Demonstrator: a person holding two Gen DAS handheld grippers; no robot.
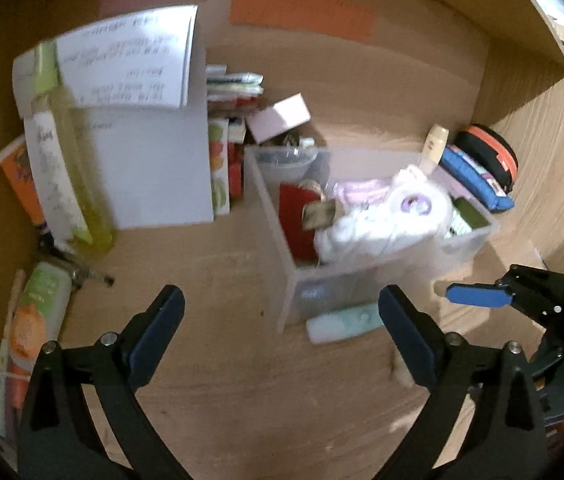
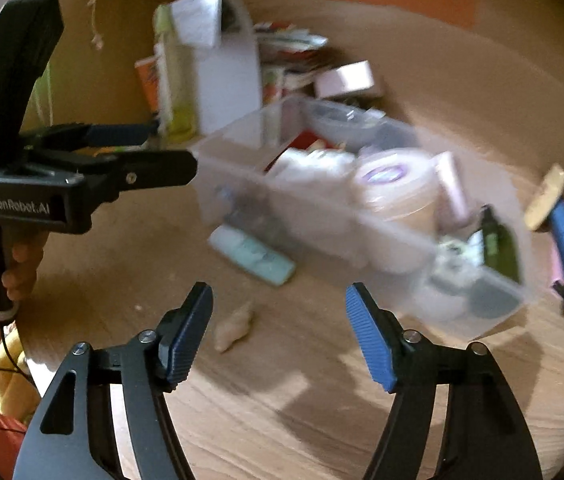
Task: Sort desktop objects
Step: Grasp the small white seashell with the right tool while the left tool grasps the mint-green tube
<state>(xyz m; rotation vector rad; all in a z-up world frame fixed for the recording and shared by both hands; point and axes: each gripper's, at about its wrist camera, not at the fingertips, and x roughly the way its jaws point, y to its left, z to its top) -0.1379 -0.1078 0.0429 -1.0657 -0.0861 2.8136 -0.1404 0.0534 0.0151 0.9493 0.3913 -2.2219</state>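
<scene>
The left gripper (image 1: 282, 312) and right gripper (image 2: 279, 312) both gape empty near the clear storage bin (image 1: 282, 240); the mint tube (image 1: 344, 322) touching its front wall wants a low, square approach.

The left wrist camera sits just behind its own two fingers and looks forward and down at a wooden desk (image 1: 221, 360), with a clear plastic bin (image 1: 294, 276) near ahead. The right wrist camera looks down at a like angle from further right, so the same bin (image 2: 241, 184) lies ahead and slants across its view. Both views share the bin, a pale green tube (image 1: 344, 322) (image 2: 251, 254) beside it, and each other's gripper at the frame edge.
</scene>
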